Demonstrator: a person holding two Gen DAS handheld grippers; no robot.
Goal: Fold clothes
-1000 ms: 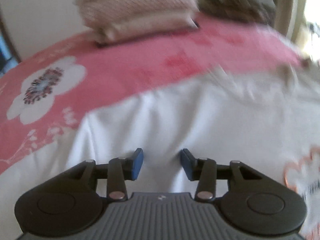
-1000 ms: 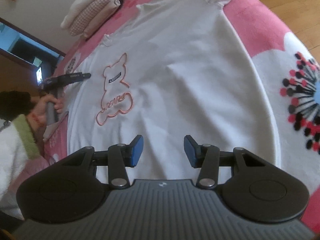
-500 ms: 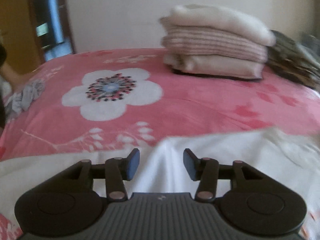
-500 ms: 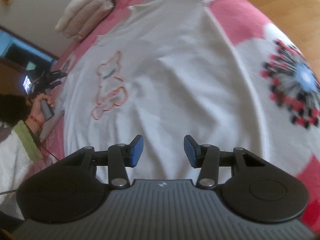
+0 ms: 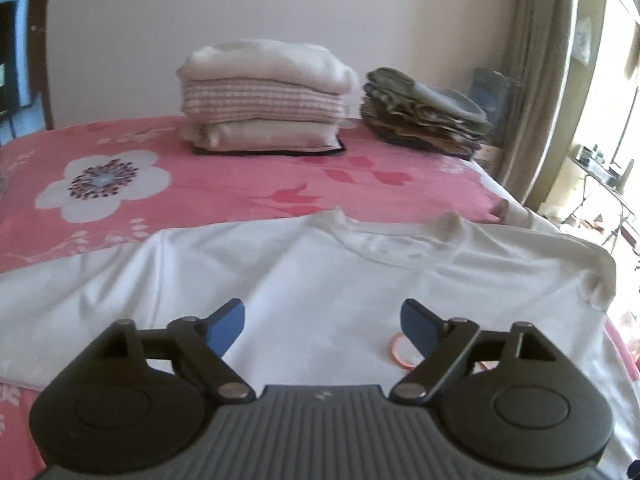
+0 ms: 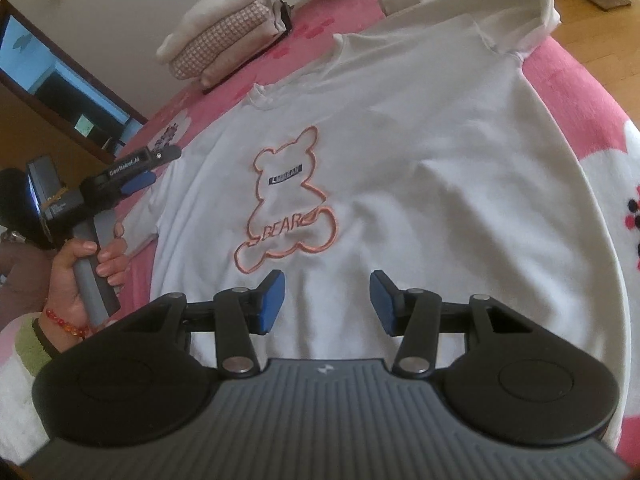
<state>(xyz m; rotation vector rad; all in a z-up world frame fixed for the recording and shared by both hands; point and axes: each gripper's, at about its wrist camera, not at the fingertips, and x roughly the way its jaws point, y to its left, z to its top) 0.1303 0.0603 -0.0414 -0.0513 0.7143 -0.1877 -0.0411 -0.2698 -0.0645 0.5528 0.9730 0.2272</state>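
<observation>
Right gripper (image 6: 327, 300): jaws apart, nothing between them, hovering over the lower front of the white sweatshirt (image 6: 420, 152). Left gripper (image 5: 322, 320): jaws wide apart, empty, poised above the chest area near the left sleeve; the right wrist view shows it held in a hand (image 6: 86, 264) at the garment's side. The sweatshirt lies spread face up on the bed, bear print (image 6: 286, 204) showing, collar (image 5: 396, 240) toward the far end, one sleeve bunched at the bed's edge. Judgement: the garment is laid out flat and unfolded, so the step in hand appears to be positioning for a fold; the next move would call for each gripper to close on a sleeve or side edge and carry it across the body without dragging the cloth. Surface: pink floral bedspread (image 5: 240, 184). Beyond, a stack of folded cream and pink garments (image 5: 264, 96) and a darker folded pile (image 5: 424, 112) near the wall; curtain (image 5: 532, 80) and bright window to the right.
</observation>
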